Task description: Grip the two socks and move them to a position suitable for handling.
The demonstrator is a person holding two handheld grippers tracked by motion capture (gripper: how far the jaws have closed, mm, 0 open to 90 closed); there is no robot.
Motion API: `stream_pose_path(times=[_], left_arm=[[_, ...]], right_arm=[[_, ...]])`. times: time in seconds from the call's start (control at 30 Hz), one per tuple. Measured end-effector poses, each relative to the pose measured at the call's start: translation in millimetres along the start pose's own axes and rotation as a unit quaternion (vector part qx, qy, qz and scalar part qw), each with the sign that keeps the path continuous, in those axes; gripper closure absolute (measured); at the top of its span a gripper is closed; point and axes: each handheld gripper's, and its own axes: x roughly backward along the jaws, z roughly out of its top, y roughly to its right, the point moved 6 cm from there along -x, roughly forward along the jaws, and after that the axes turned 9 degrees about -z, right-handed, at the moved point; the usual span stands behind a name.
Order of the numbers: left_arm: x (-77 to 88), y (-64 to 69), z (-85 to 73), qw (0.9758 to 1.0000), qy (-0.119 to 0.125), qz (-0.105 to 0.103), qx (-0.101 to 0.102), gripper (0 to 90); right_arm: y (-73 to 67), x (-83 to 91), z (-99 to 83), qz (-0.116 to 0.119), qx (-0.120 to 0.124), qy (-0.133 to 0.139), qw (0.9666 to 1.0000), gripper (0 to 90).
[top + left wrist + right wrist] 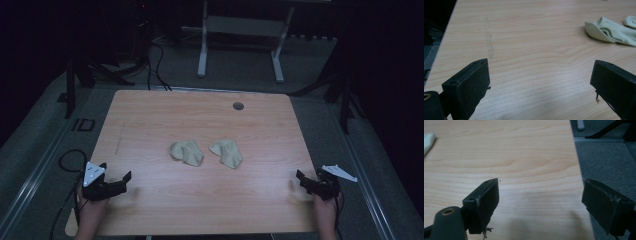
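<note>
The left gripper (116,181) has its jaws spread wide with nothing between them, low over the table (150,120) at its near left corner. The right gripper (306,181) also stands with jaws wide and empty, at the table's near right edge. Two pale socks lie crumpled at the table's middle, the left sock (186,152) just beside the right sock (226,152), both well apart from either gripper.

light: dim, dark surround | shadows: soft on table (150,120) | near gripper jaws blurred
</note>
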Motion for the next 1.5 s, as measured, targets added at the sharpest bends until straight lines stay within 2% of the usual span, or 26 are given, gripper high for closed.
stream_pose_path(times=[0.03,0.2,0.27,0.33,0.4,0.5,0.57,0.67,0.8,0.87,0.93,1.07,1.13,1.23,1.3,1.37,1.5], left_arm=[[0.3,0.2,0.1,1.0,0.002,-0.002,0.001,2.3],[0.8,1.1,0.1,1.0,0.005,-0.003,-0.001,2.4],[1.2,1.7,0.0,1.0,0.005,0.001,-0.001,2.3],[1.9,3.1,0.6,1.0,0.01,-0.002,0.0,2.4],[1.9,4.7,1.2,0.9999,0.01,-0.001,-0.002,2.4],[0.3,6.6,0.9,0.9999,0.003,-0.003,-0.011,2.4],[-0.5,7.0,0.8,0.9999,0.003,-0.005,-0.01,2.3],[-0.6,7.3,0.1,0.9998,-0.002,0.001,-0.021,2.3],[-0.8,7.5,0.1,0.9998,-0.002,-0.002,-0.018,2.3],[-1.3,7.8,-0.1,0.9999,-0.002,-0.003,-0.017,2.3],[-2.0,7.9,-0.8,0.9999,-0.005,-0.004,-0.015,2.3],[-2.9,8.6,-1.2,0.9998,-0.008,-0.006,-0.016,2.3],[-2.9,9.0,-1.2,0.9998,-0.008,-0.008,-0.017,2.4],[-2.8,9.3,-1.1,0.9998,-0.008,-0.01,-0.017,2.4],[-2.7,9.7,-0.9,0.9998,-0.008,-0.011,-0.017,2.4],[-2.9,10.6,-0.9,0.9997,-0.008,-0.013,-0.018,2.4],[-3.2,11.5,-0.9,0.9997,-0.009,-0.015,-0.019,2.4]], right_arm=[[-0.8,-0.8,0.4,-0.005,0.004,0.0,1.0,14.3],[-7.4,-2.3,-0.5,0.001,0.02,-0.009,0.9998,14.4],[-10.0,-3.1,-1.3,0.012,0.024,-0.018,0.9995,14.6],[-14.1,-4.4,-2.0,0.034,0.019,-0.031,0.9988,14.5],[-20.1,-5.8,-2.0,0.05,0.022,-0.044,0.9975,14.5],[-31.7,-7.5,-0.4,0.058,0.049,-0.051,0.9958,13.8],[-37.8,-8.5,2.5,0.061,0.057,-0.055,0.995,13.5],[-46.5,-10.6,7.6,0.074,0.059,-0.059,0.9937,13.6],[-60.0,-14.3,12.5,0.089,0.069,-0.069,0.9912,13.8],[-68.6,-15.4,16.1,0.106,0.067,-0.072,0.9895,13.6],[-77.0,-17.7,21.0,0.104,0.072,-0.071,0.9895,13.5],[-99.0,-24.9,31.9,0.126,0.085,-0.078,0.9853,13.3],[-108.7,-28.6,35.9,0.129,0.092,-0.078,0.9843,13.3],[-127.6,-36.7,41.2,0.144,0.105,-0.083,0.9804,13.6],[-139.1,-41.8,43.5,0.154,0.118,-0.087,0.9772,17.5],[-149.8,-47.1,45.6,0.154,0.137,-0.091,0.9742,20.2],[-174.8,-54.3,52.0,0.167,0.16,-0.096,0.9682,24.0]])
